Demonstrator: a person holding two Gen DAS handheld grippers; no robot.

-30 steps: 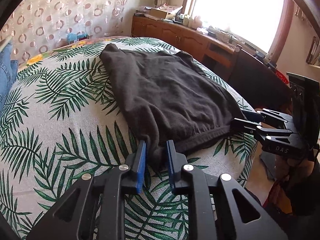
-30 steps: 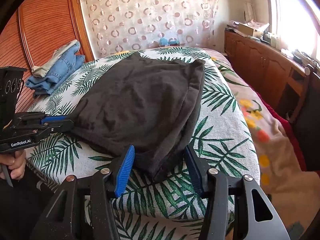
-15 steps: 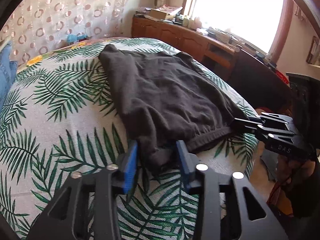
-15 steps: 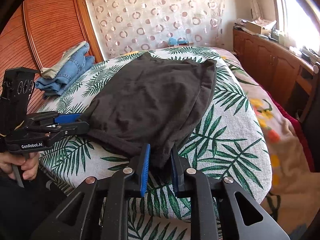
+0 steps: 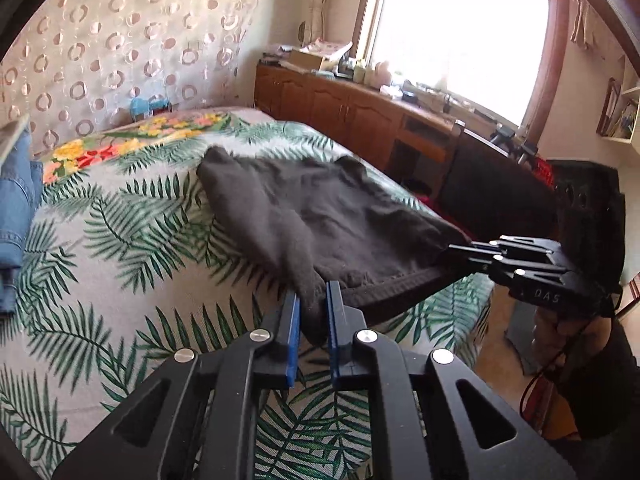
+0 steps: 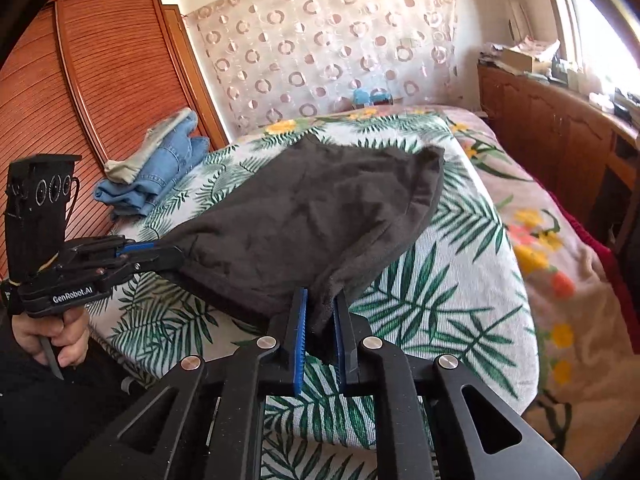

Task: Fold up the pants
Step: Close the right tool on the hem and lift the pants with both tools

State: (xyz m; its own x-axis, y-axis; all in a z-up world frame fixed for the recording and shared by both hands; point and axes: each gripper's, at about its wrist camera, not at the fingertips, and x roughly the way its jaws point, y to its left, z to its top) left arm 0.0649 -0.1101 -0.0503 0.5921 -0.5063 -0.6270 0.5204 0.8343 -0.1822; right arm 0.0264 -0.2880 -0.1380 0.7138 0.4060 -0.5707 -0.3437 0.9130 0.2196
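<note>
Dark grey pants (image 5: 320,216) lie folded on the palm-leaf bed cover (image 5: 120,260). In the left wrist view my left gripper (image 5: 313,292) pinches the near left corner of the waistband; its jaws are closing, with a bunch of cloth between the blue pads. My right gripper (image 5: 452,248) grips the other near corner at the right. In the right wrist view my right gripper (image 6: 322,296) is likewise closing on a bunch of the pants (image 6: 304,216), and my left gripper (image 6: 176,254) holds the corner at the left. The near edge hangs lifted between the two grippers.
Folded blue jeans (image 6: 160,172) sit at the bed's far left by a slatted wooden wardrobe (image 6: 100,80). A wooden cabinet (image 5: 340,108) with clutter runs under the window. A dark chair (image 5: 492,196) stands beside the bed. A hand (image 6: 60,340) holds the left gripper's handle.
Both grippers have closed on the near corners of the pants. The left one has risen, and the near edge now hangs lifted off the cover.
</note>
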